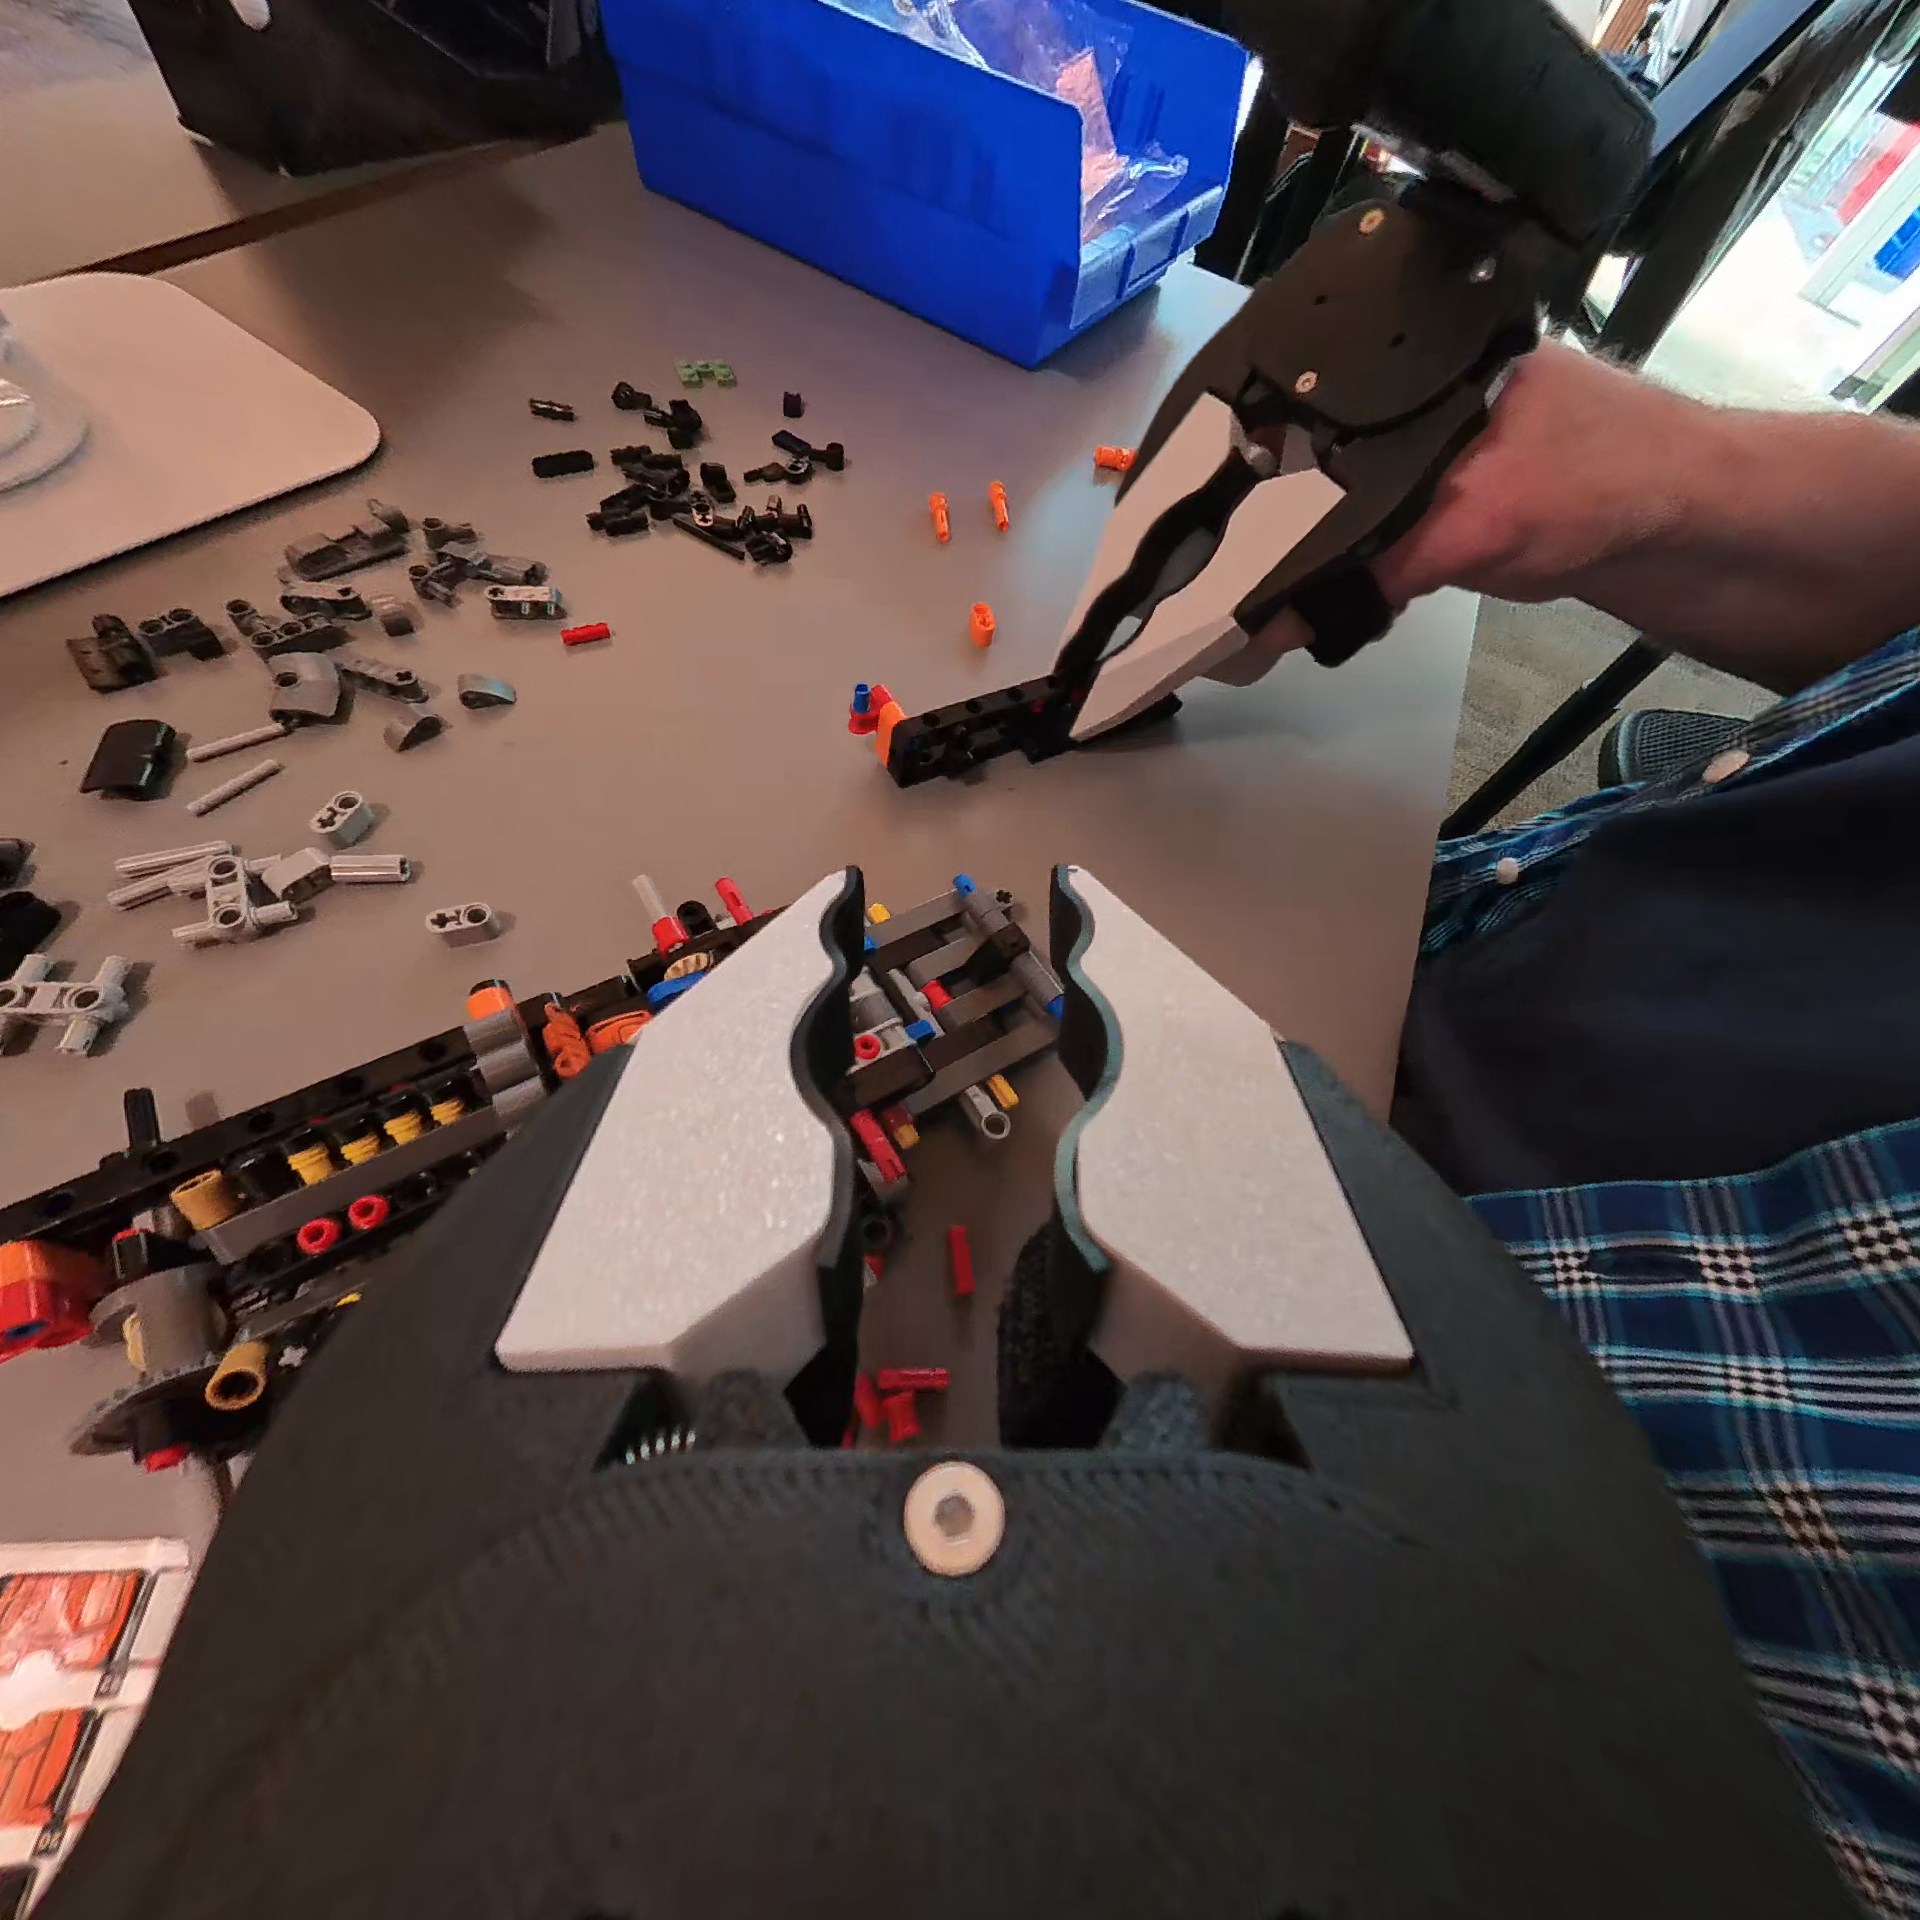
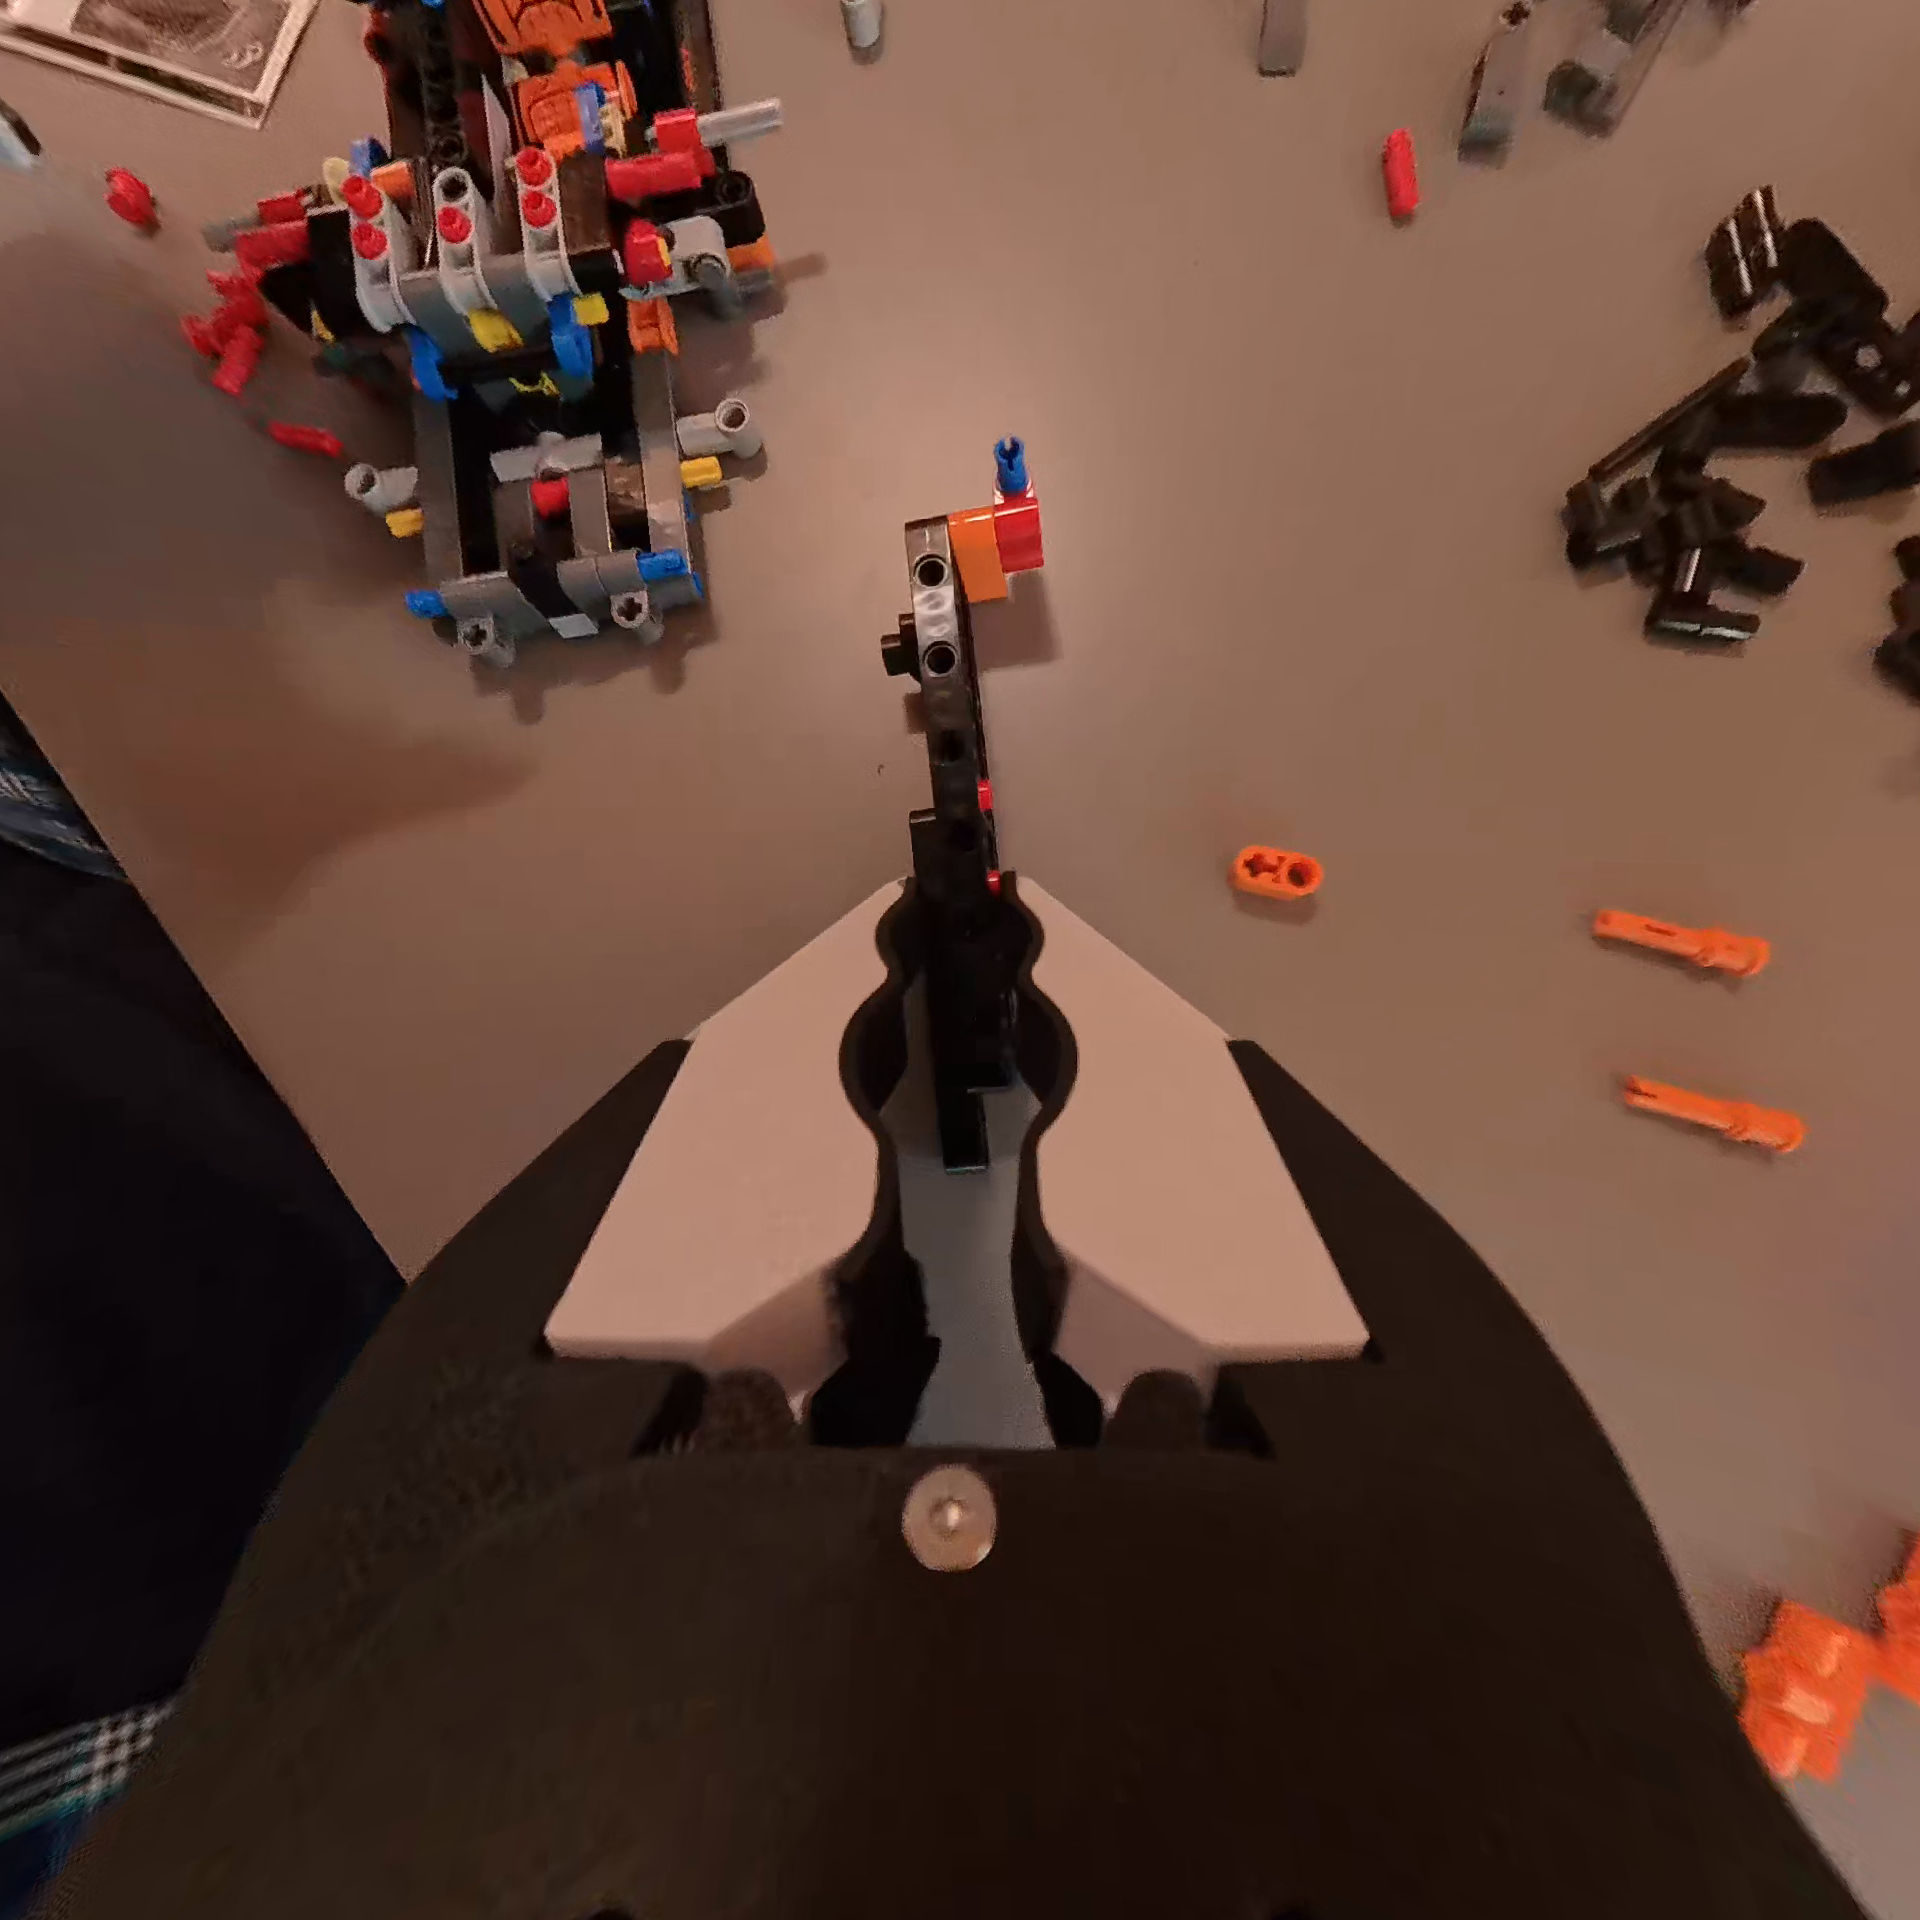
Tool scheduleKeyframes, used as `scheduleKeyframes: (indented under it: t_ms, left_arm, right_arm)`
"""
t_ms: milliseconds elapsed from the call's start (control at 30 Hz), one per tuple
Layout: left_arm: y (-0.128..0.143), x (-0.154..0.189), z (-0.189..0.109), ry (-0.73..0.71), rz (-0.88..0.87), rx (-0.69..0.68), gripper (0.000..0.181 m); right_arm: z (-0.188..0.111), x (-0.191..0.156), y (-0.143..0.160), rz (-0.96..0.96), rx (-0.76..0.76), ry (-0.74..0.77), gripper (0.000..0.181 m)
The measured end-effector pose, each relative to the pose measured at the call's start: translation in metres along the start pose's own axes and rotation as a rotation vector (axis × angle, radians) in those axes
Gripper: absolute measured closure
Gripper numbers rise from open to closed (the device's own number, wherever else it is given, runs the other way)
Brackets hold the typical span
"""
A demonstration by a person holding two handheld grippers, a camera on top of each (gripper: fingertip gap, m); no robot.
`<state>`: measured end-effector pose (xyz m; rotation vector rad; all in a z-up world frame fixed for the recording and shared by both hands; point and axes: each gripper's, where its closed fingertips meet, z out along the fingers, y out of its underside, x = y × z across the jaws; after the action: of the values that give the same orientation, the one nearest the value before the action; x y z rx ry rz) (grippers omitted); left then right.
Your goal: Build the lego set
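My right gripper [image 2: 956, 894] is shut on one end of a black beam sub-assembly [image 2: 948, 665] with orange, red and blue pieces at its far end; the beam rests on the grey table. It also shows in the left wrist view [image 1: 971, 732], with the right gripper [image 1: 1070, 696] pinching it. My left gripper [image 1: 956, 883] is open and empty, held above the rear of the long partly built chassis [image 1: 416, 1122]. The chassis shows in the right wrist view [image 2: 540, 343] at the upper left.
Piles of loose parts lie on the table: black ones [image 1: 696, 478], grey ones [image 1: 312, 644], orange pins [image 2: 1683, 945], small red pins [image 1: 904, 1392]. A blue bin [image 1: 914, 156] stands at the back. An instruction booklet [image 2: 156, 52] lies beside the chassis. A person's plaid shirt [image 1: 1714, 1351] is at the table's right edge. My right fingertips sit around 15 cm from my left ones.
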<state>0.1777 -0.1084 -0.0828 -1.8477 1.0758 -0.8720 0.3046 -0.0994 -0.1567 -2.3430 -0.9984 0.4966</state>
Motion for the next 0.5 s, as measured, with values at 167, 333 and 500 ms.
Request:
scheduleKeyframes:
  t_ms: [167,333,500]
  left_arm:
    - [0.001,-0.004,-0.005,-0.008,-0.012,0.009,0.146]
    - [0.001,-0.001,-0.006,0.009,-0.017,0.015,0.146]
    - [0.002,0.000,-0.007,0.011,-0.016,0.015,0.146]
  right_arm:
    - [0.003,-0.011,0.000,0.115,0.007,0.009,0.163]
    - [-0.001,-0.025,0.003,0.102,-0.001,0.006,0.143]
    - [-0.004,-0.027,0.013,0.119,-0.020,0.021,0.143]
